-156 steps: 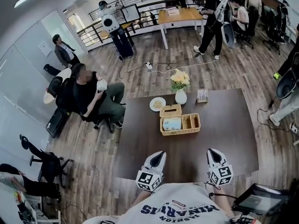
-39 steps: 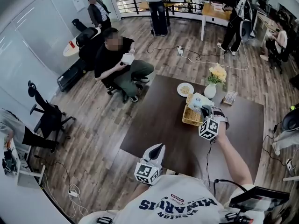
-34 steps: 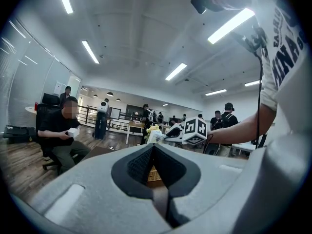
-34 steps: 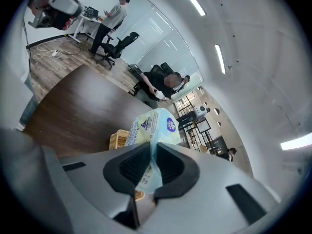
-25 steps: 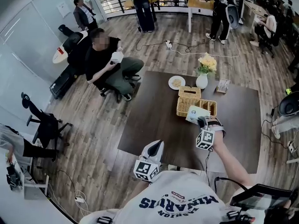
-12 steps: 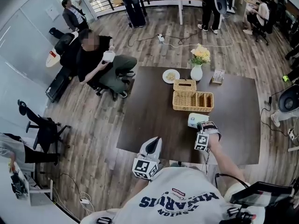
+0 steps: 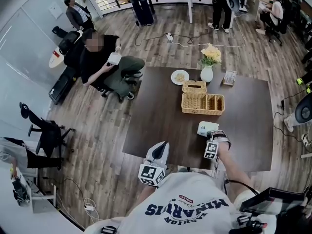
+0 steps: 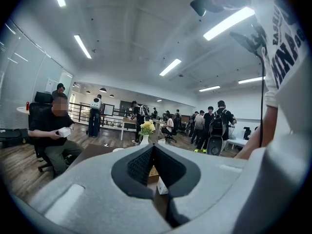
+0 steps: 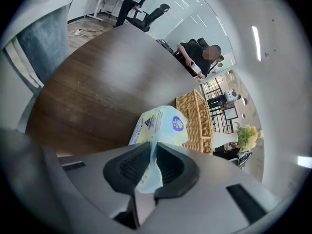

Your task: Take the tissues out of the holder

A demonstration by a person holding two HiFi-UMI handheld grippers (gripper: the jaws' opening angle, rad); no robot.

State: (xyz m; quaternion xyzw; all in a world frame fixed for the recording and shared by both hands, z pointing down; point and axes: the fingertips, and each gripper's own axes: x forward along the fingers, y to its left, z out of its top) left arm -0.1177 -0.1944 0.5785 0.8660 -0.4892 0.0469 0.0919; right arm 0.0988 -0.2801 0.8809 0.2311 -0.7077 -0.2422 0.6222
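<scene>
A pale green pack of tissues [image 7: 206,128] [image 9: 163,123] is out of the wicker holder [image 7: 202,103] [image 9: 197,121] and low over the dark table, nearer my side. My right gripper [image 7: 210,135] [image 9: 152,167] is shut on the pack's crumpled near end. The holder's compartments look bare from above. Off the table's near edge, my left gripper [image 7: 161,147] [image 8: 153,147] points forward, shut with nothing between its pads.
Behind the holder stand a small wicker tissue box [image 7: 194,86], a plate of snacks [image 7: 180,77], a vase of yellow flowers [image 7: 207,72] and a small card stand [image 7: 228,78]. A person sits on a chair [image 7: 105,65] off the table's far left corner.
My right gripper has carried the tissue pack from the holder back toward the table's near edge and lowered it. In the last half second it has hardly moved. The left gripper has stayed put.
</scene>
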